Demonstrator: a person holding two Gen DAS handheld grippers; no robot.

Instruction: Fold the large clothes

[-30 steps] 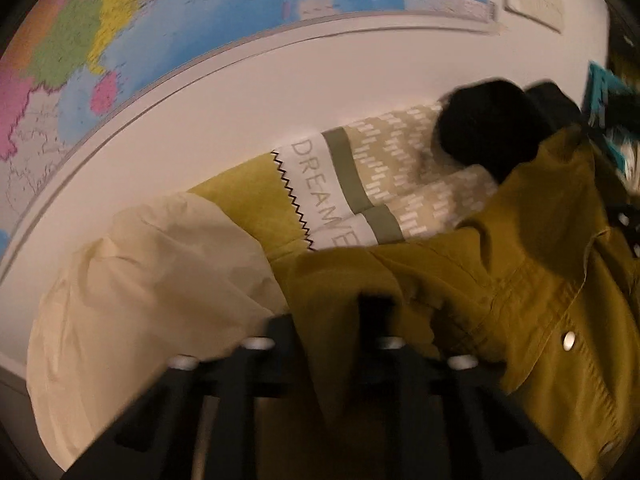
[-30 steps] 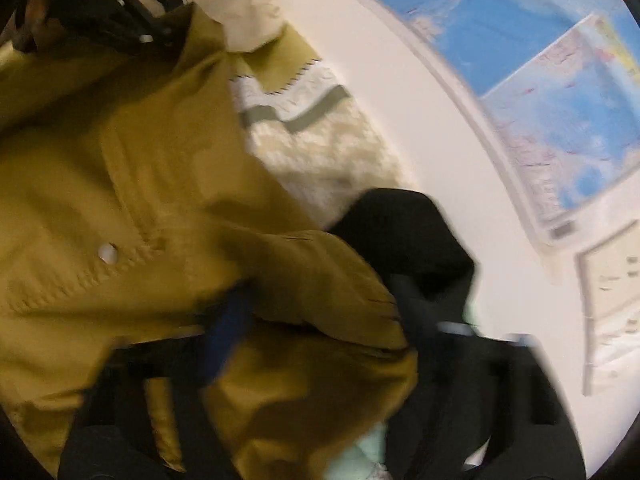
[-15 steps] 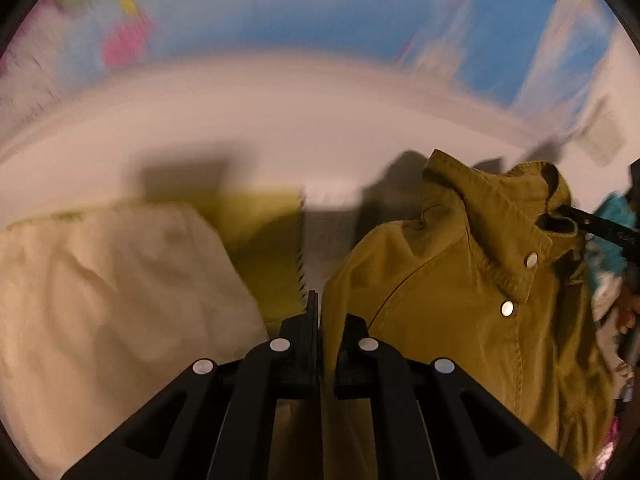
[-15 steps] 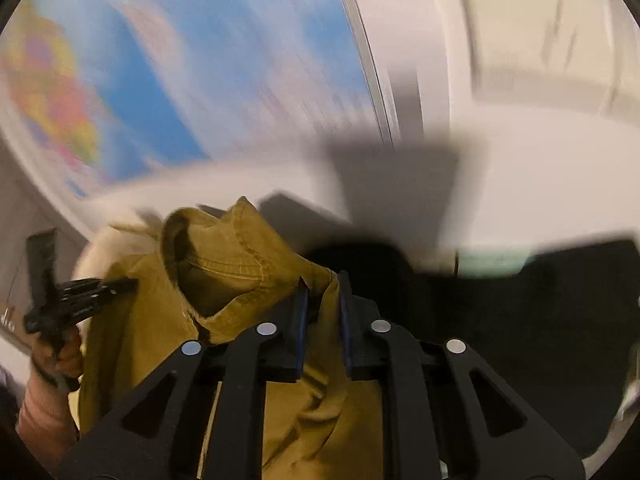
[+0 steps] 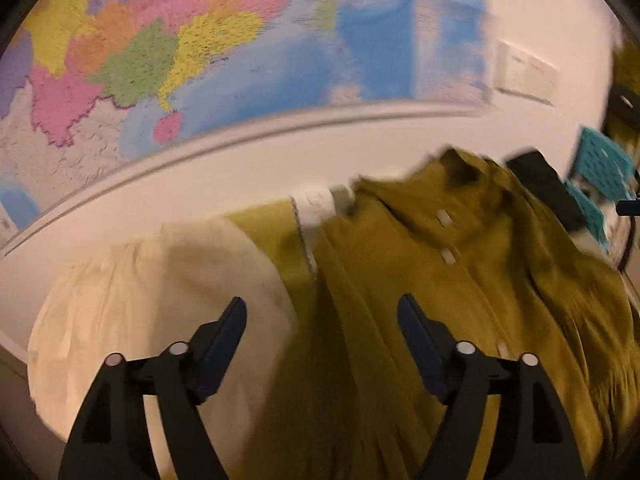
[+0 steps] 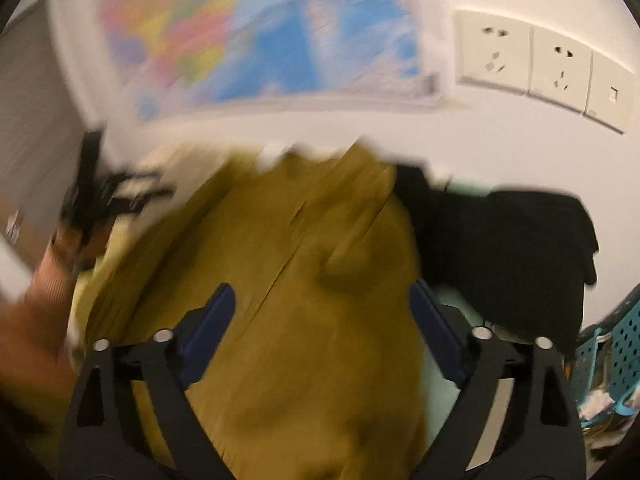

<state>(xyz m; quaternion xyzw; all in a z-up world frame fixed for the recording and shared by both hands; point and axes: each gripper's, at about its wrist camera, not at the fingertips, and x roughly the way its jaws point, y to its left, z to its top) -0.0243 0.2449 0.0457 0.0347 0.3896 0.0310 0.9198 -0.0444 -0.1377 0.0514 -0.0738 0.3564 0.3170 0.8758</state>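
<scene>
Left gripper fingers spread and opening, nothing pinched; mustard jacket blurred beyond the gap, running from 6 up to 1 o'clock of the left wrist view. Cream cloth at 8 o'clock, patterned pillow peeking at centre just past the collar. Wall map filling 10 to 1 o'clock. Right gripper fingers wide and opening too, jacket loose below them, not clamped. Black garment at 3 o'clock, teal basket at 4, sockets at 2. Hand at 9 o'clock, probably on the other gripper, too smeared to confirm.
</scene>
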